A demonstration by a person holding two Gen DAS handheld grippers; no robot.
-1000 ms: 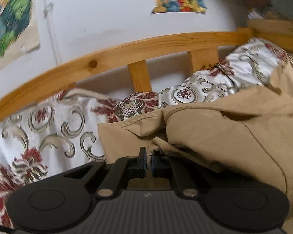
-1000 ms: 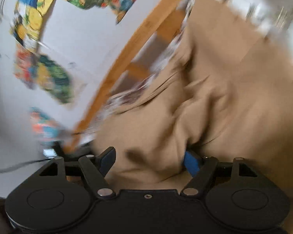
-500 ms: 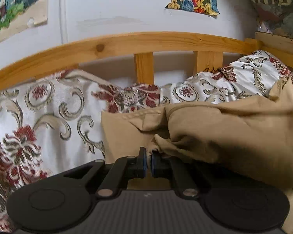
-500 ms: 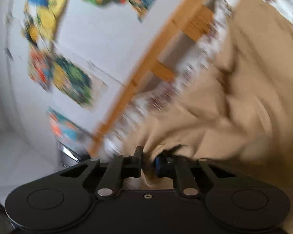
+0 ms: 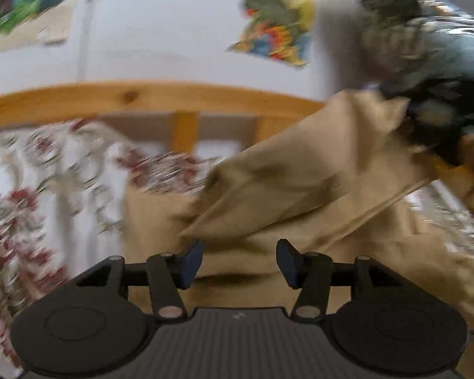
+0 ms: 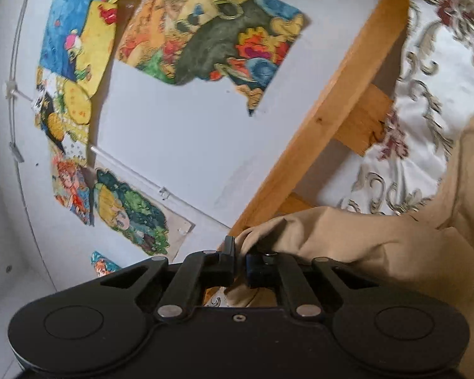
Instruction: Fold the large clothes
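Right wrist: tongs (image 6: 240,263) clamped on tan garment (image 6: 379,252), tilted.

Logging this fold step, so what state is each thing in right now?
left gripper: open, holding nothing.
right gripper: shut on the tan garment.
tan garment: partly lifted, bunched, unfolded.
patterned bedspread: spread on the bed.

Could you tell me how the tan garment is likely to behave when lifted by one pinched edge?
Probably floppy: the tan garment bunches where the right gripper pinches it. It likely sags rather than holds shape, draping in folds over the bedspread. It seems light.
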